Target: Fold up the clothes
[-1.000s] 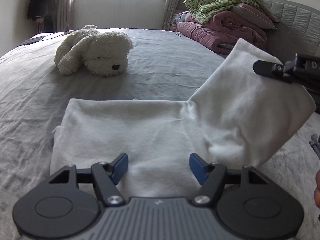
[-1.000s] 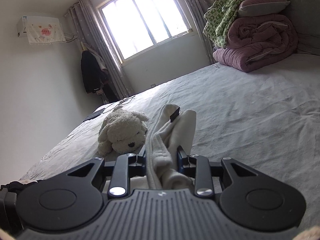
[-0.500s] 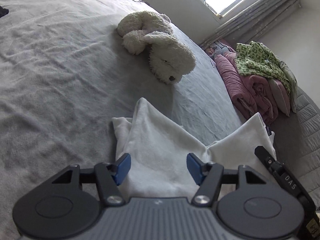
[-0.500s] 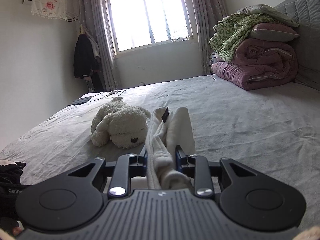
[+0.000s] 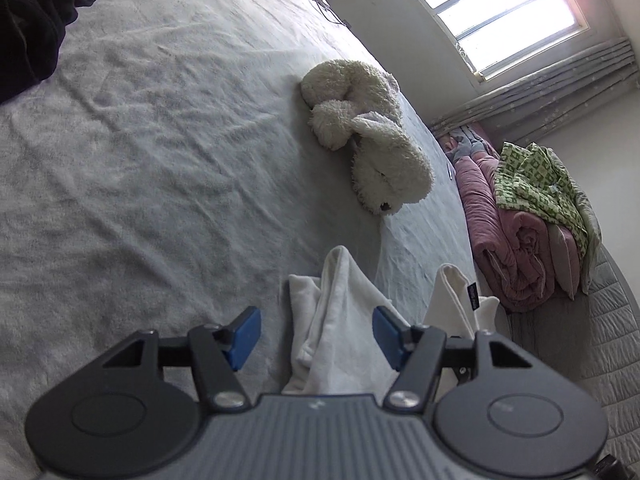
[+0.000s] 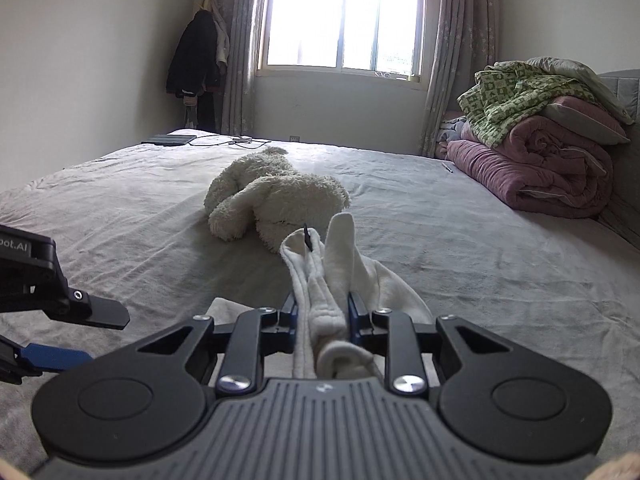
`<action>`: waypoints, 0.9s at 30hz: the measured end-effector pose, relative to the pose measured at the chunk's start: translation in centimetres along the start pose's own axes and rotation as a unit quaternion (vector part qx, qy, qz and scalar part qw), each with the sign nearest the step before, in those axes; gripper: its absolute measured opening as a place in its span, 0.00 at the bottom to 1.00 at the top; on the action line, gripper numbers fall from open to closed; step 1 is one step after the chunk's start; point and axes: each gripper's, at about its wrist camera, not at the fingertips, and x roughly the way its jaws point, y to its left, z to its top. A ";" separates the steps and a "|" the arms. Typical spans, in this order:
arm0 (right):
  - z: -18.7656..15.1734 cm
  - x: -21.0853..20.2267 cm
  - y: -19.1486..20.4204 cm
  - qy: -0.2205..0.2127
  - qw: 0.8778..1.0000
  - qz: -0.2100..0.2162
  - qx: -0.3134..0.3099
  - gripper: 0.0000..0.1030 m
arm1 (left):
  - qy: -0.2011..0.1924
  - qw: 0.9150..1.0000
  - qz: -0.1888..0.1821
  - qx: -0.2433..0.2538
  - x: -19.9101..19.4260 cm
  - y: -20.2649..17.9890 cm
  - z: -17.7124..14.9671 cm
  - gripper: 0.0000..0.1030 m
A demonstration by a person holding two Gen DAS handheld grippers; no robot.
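Far left on the wide grey bed (image 5: 168, 168) lies a heap of black clothing (image 5: 28, 20), apart from the work. Nearer the middle, the left tongs (image 5: 316, 338) stand with their blue pads spread; folds of the soft white fleece garment (image 5: 340, 320) rise between them, but the pads do not press on it, so this side holds nothing. Beyond, a fluffy cream plush dog (image 6: 272, 196) rests on the sheet, just past the garment's raised tip. To the right, the right tongs (image 6: 322, 316) are closing on a bunched, doubled edge of the same garment, the cloth squeezed between the pads and lifted off the bed. Further right, a rolled pink quilt (image 6: 532, 168) sits stacked against the headboard. The fold looks mid-way: one edge is being carried over. Next, I judge, the left side must catch a matching edge so both lay it flat.
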 end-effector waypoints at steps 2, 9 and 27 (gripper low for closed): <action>-0.1 0.2 0.8 0.002 1.000 -0.003 -0.008 0.25 | 0.000 1.000 -0.002 -0.008 -0.2 0.3 0.2 0.60; 0.3 1.2 3.2 0.023 1.000 -0.012 -0.006 0.25 | -0.005 1.000 -0.008 -0.024 -1.0 0.9 1.4 0.61; -0.3 2.9 6.7 0.060 0.998 -0.018 0.007 0.25 | -0.013 0.998 -0.007 -0.054 -2.4 2.2 2.9 0.61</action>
